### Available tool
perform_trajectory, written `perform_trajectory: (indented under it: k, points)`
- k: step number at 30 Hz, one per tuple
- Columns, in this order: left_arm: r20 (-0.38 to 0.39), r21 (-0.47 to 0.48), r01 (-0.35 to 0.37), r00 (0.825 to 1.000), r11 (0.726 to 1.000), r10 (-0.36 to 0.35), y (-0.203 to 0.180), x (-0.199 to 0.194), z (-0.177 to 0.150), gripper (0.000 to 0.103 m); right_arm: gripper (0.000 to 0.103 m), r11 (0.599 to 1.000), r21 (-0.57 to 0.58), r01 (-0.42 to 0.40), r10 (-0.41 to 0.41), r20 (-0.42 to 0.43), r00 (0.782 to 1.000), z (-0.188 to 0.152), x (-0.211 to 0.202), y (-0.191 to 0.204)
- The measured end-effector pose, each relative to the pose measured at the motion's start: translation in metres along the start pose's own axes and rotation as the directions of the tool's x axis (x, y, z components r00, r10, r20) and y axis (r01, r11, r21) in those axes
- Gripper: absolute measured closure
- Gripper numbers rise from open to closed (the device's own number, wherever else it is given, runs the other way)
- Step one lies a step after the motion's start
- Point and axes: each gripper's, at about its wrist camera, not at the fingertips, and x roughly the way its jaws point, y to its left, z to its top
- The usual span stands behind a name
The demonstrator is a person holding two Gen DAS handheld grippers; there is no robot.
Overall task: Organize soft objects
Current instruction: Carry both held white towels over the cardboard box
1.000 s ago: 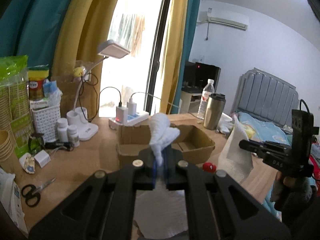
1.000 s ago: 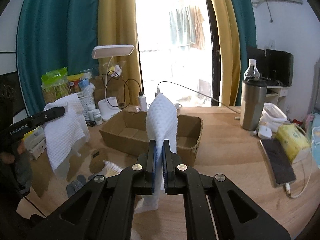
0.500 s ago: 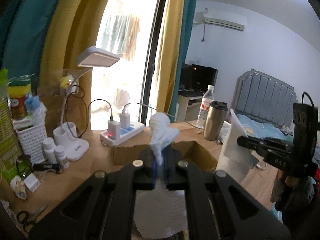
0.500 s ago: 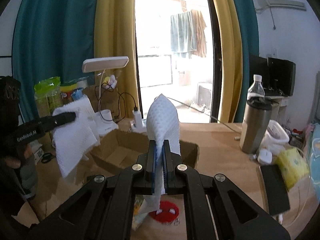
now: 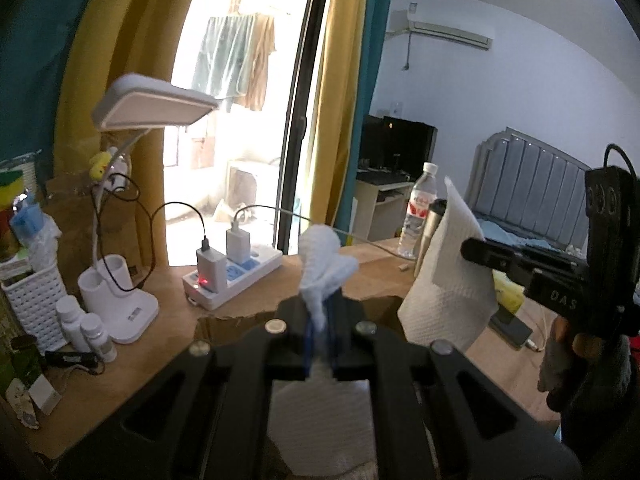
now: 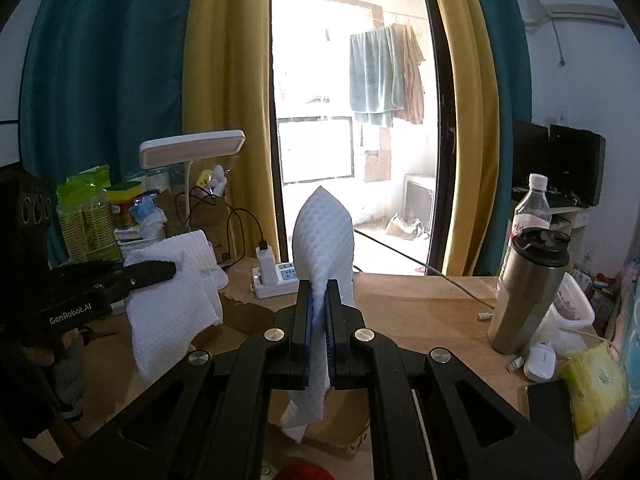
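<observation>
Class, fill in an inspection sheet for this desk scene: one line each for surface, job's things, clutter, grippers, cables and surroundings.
Surface: wooden desk, crowded.
Job's things: white waffle cloth held up between both grippers; cardboard box below it.
Clutter: steel tumbler, water bottle, desk lamp, white basket, pill bottles.
Grippers: left gripper and right gripper, jaws shut on the cloth.
Cables: power strip with chargers plugged in; black leads trailing.
Surroundings: yellow and teal curtains, laundry outside, bed.

"GenRobot.AI" is printed in pale letters on the black body of the left gripper (image 6: 152, 271), at the left of the right wrist view. The right gripper (image 5: 472, 249), at the right of the left wrist view, shows the letters "DAS" on its body.
</observation>
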Motion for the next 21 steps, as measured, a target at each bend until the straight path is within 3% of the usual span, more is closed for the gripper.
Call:
perform_trajectory:
  k: [10, 21]
  points:
    - [-0.069, -0.027, 0.005, 0.998, 1.000, -0.007, 0.013, 0.042, -0.004, 0.098, 0.097, 0.999, 0.029, -0.017, 0.019, -0.085, 0.996, -0.016, 0.039, -0.010]
    - [-0.181, -0.077, 0.016, 0.983, 0.997, -0.030, 0.018, 0.074, -0.025, 0.098, 0.097, 0.998, 0.052, -0.027, 0.037, -0.202, 0.979, -0.044, 0.069, -0.004]
